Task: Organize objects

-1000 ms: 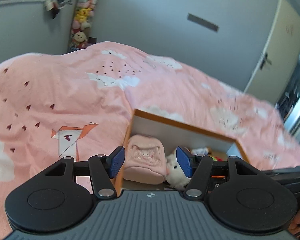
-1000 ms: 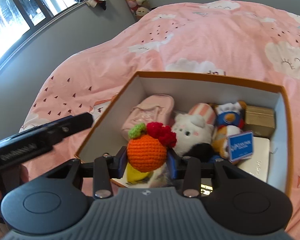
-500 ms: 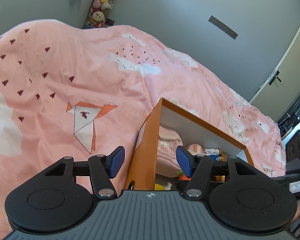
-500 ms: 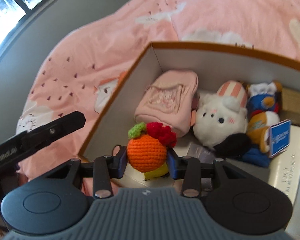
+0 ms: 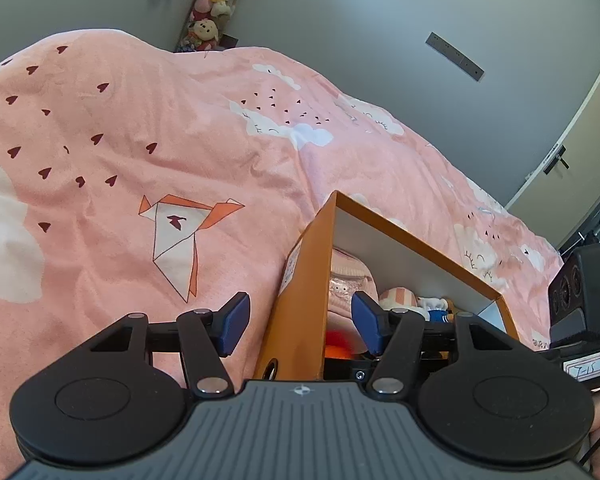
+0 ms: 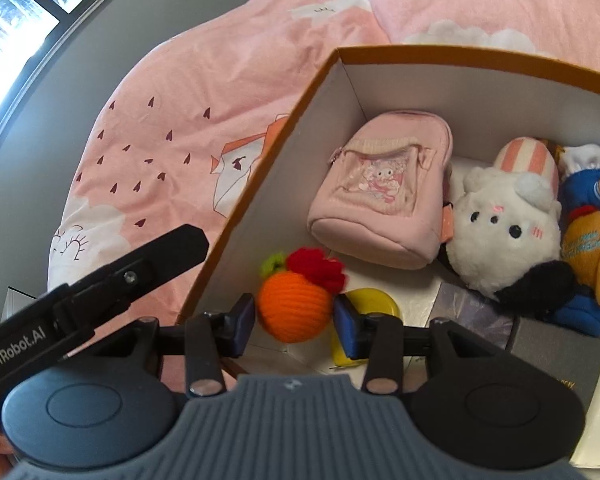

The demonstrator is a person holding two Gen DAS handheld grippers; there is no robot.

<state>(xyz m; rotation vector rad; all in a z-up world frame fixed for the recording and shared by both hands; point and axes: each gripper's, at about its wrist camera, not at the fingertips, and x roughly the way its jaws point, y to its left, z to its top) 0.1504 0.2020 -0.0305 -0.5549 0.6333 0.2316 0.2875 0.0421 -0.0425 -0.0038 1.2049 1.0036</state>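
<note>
Crochet orange (image 6: 294, 307) sits between right gripper (image 6: 295, 322) fingers, jaws opening, inside box (image 6: 268, 184); left gripper (image 5: 300, 316) spread, astride box wall

From your left gripper (image 5: 300, 322), the orange box (image 5: 300, 300) wall standing between the fingers hides most of what lies inside: only slivers of the pink pouch (image 5: 346, 280) and the striped plush (image 5: 398, 298) show past your right finger. Ahead of your right gripper (image 6: 295, 322), the crocheted orange (image 6: 292, 308) covers much of the yellow piece (image 6: 374, 300). The blue-and-brown plush (image 6: 592, 216) is cut off by the picture's right edge.
</note>
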